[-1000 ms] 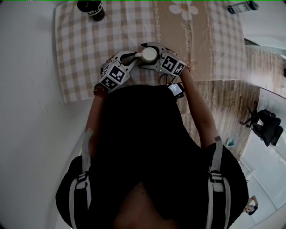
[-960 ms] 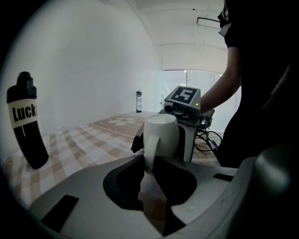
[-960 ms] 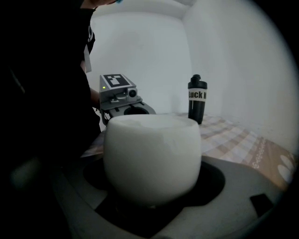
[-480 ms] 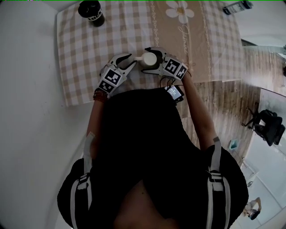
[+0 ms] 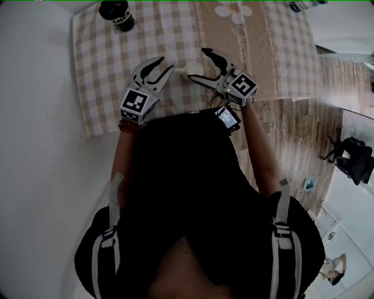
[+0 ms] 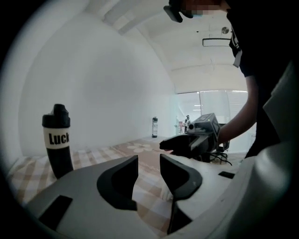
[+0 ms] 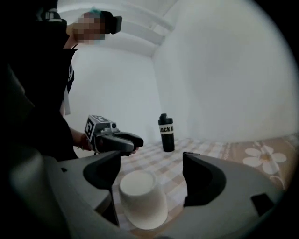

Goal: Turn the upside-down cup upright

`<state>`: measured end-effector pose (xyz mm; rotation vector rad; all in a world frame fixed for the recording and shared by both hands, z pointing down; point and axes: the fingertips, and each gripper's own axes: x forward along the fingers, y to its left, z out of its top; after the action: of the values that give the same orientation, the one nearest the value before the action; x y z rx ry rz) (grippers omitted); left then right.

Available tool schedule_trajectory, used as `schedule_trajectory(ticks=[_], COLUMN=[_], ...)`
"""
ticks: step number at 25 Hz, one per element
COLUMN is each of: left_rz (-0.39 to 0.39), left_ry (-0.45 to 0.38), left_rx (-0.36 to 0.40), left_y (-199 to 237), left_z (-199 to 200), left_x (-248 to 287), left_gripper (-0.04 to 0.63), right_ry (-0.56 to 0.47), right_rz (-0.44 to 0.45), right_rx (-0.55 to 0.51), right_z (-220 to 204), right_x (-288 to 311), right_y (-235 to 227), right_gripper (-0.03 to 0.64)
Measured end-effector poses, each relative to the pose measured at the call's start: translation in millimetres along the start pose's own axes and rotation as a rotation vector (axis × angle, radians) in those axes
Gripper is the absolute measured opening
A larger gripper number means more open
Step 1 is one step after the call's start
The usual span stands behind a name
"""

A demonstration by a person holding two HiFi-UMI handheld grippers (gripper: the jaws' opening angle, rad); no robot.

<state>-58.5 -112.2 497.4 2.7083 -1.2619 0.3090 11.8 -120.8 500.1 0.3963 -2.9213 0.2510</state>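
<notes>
ok so the small white cup [image 7: 142,200] is sitting on the beige and white checked tablecloth [image 5: 99,70] near the edge closest to the person, and it's still flipped: the flat closed base is on top and the wider rim is down on the cloth. The right gripper [image 7: 150,163] is up over it with its dark jaws wide apart. In the right gripper view the cup shows low down between them, closer to the jaw on the left of that view, and neither pad is squeezing it. Those jaws have just been closing a touch, but nothing's gripped. The left gripper [image 6: 148,162] is just off to the cup's left in the head view and its jaws have just been opening. There's a clear gap between them with only cloth showing through, so it's empty. The two grippers point toward each other across the cup, and each one shows up in the other's camera. Further back on the cloth there's a tall black bottle with a white band reading "Luck" [image 6: 57,140], upright near the far left corner and well apart from the cup. A second dark bottle [image 6: 154,127] stands way off at the far end, past the brown strip with the daisy print [image 5: 236,11]
</notes>
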Motion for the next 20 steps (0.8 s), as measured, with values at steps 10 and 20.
schedule_trajectory(ticks=[10, 20], left_rz=[0.212, 0.215], left_ry=[-0.220, -0.279], left_rx=[0.014, 0.053], left_y=[7.6, -12.5], left_z=[73.7, 99.2], left_x=[-9.5, -4.9], left_gripper=[0.156, 0.124], right_ry=[-0.188, -0.243], right_rz=[-0.272, -0.453], right_rx=[-0.125, -0.202], right_z=[63.7, 82.9], right_x=[-8.9, -19.6], right_y=[6.5, 20.8], right_gripper=[0.329, 0.139])
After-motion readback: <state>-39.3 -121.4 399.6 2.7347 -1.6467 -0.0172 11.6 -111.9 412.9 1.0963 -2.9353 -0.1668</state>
